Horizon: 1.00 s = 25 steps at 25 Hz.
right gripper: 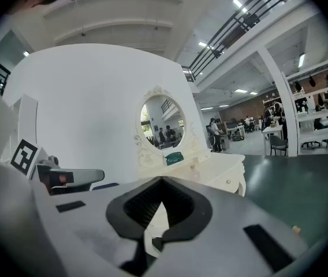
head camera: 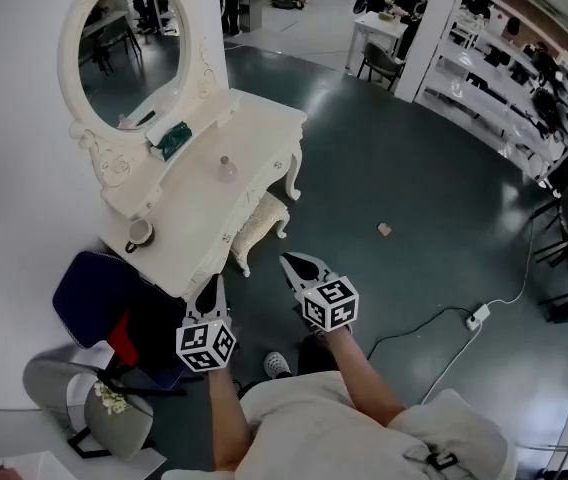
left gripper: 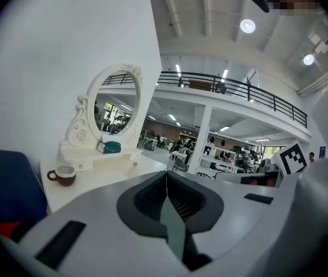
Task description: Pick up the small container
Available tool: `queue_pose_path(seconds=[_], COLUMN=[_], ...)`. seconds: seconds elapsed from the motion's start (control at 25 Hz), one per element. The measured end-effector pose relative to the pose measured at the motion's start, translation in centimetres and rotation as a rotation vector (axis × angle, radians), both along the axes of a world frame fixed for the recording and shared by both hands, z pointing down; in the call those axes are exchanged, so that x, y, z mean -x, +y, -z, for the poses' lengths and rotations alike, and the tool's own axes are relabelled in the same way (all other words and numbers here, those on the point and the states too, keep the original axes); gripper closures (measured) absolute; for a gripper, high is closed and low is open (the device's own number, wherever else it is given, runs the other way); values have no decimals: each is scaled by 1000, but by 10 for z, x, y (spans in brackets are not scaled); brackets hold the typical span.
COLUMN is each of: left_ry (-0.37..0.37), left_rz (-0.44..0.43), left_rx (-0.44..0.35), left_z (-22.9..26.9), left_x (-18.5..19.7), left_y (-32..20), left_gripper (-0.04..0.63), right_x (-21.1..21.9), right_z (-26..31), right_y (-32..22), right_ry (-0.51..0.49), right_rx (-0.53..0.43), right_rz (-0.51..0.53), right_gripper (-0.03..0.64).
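The small container [head camera: 226, 169], a little pinkish bottle, stands upright on the white dressing table [head camera: 249, 128], about mid-top; in the left gripper view the bottle [left gripper: 133, 168] shows far ahead, beyond the jaws. My left gripper [head camera: 211, 286] hovers off the table's near corner, jaws pressed together on nothing [left gripper: 166, 178]. My right gripper [head camera: 292, 264] is over the floor, to the right of the table's front, pointing toward it; its tips meet with nothing between them [right gripper: 161, 180]. Both are well short of the bottle.
An oval mirror [head camera: 129, 53] backs the table; a teal object [head camera: 172, 140] lies at its foot and a brown cup [head camera: 139, 233] sits near the near end. A padded stool [head camera: 261, 220] is tucked under. Blue chair [head camera: 94, 293], grey chair [head camera: 89, 413], floor cable with power strip [head camera: 477, 316].
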<state>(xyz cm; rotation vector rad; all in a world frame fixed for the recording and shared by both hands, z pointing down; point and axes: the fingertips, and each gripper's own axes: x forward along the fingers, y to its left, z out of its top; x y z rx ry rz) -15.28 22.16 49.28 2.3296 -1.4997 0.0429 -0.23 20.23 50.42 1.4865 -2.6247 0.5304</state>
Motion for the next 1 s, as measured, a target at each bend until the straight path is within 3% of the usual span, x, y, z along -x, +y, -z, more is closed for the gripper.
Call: queue_pose_path(seconds=[0.4, 0.6, 0.76, 0.84, 0.92, 1.0], left_ry=[3, -8, 3, 10, 11, 9], left_rz=[-8, -7, 8, 8, 4, 2], left_rx=[-12, -5, -1, 0, 3, 6], left_z=[4, 2, 0, 0, -1, -2], left_x=[4, 8, 13, 12, 10, 8], left_y=[0, -1, -3, -6, -8, -10], left_gripper=[566, 565, 561, 533, 451, 438], right_x=[3, -3, -6, -7, -8, -10], right_z=[2, 2, 2, 0, -3, -5], right_y=[1, 0, 2, 2, 3, 4], right_ry=[5, -63, -58, -43, -35, -34], right_rx=[-11, -8, -11, -1, 8, 13], right_rz=[-12, -43, -50, -45, -42, -41], right_gripper=[601, 600, 600, 600, 600, 600])
